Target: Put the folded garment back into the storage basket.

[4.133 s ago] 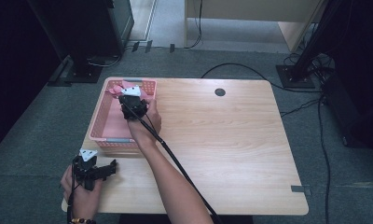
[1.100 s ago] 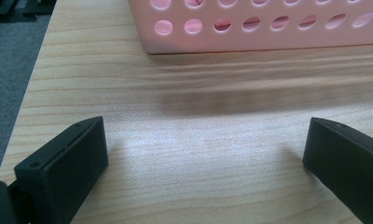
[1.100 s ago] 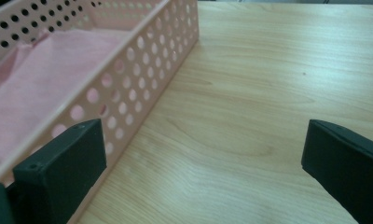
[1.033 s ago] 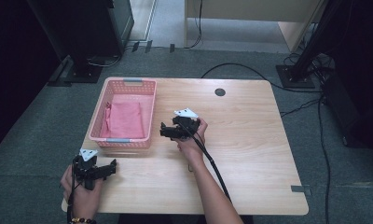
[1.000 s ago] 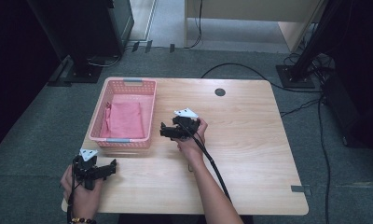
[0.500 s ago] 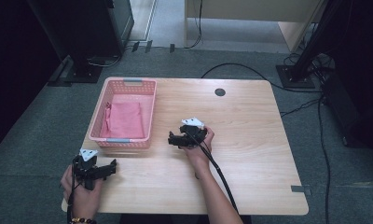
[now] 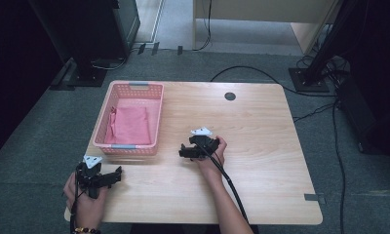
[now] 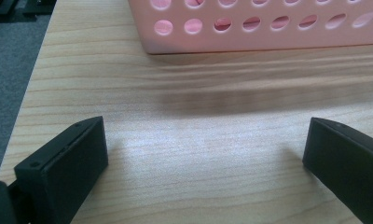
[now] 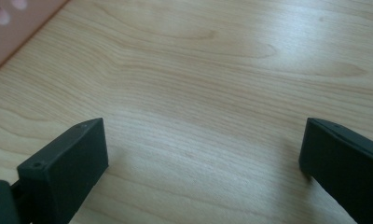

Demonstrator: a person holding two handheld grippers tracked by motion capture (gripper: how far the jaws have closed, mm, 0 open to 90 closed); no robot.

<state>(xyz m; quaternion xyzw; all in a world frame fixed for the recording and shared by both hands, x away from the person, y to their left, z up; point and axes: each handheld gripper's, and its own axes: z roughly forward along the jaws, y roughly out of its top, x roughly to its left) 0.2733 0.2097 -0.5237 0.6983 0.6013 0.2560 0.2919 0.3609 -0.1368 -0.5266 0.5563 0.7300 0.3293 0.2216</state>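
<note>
A pink perforated basket (image 7: 105, 118) stands at the table's left, with a folded pink cloth (image 7: 131, 125) lying flat inside it. My right gripper (image 7: 183, 151) rests low over the middle of the table, right of the basket, open with bare wood between its jaws (image 9: 203, 154). My left gripper (image 7: 117, 176) sits near the front left corner, just below the basket, also open and empty. In the left gripper view the basket's wall (image 8: 268, 32) runs across the top, beyond the wide-set jaws (image 8: 205, 158).
A round dark cable hole (image 7: 230, 96) marks the table's far side. A small grey tag (image 7: 312, 197) lies at the front right edge. Cables (image 7: 329, 117) trail over the grey floor to the right. Dark equipment (image 7: 86, 34) stands behind the table's left.
My right gripper has drawn back out of the basket, empty, moving right and toward the person over the table's middle. The cloth stays in the basket. The left gripper has not moved.
</note>
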